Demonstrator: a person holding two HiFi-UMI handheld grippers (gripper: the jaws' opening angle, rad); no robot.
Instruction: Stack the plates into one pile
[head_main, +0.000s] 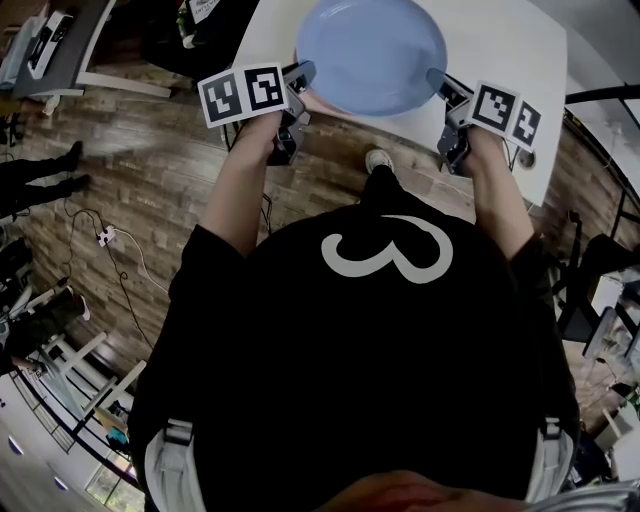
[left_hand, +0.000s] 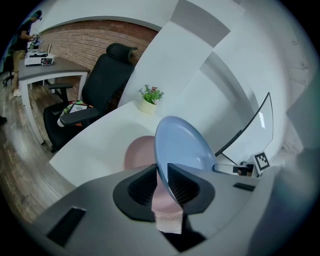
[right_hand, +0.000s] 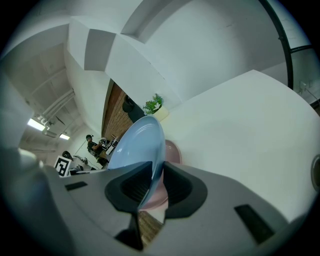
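Because a wide plate would tip from a one-sided pinch, the left gripper (head_main: 303, 85) and right gripper (head_main: 443, 90) each clamp an opposite rim of the blue plate (head_main: 372, 50), holding it level at the head view's top centre. Beyond it, the pink plate (left_hand: 139, 152) lies flat on the white table (head_main: 500, 50), likely the pile's base. Farthest back stands a small potted plant (left_hand: 150, 97).

Your head view is dim and bent at its edges; ceiling strip lights (right_hand: 37, 124) glow in your right gripper view.
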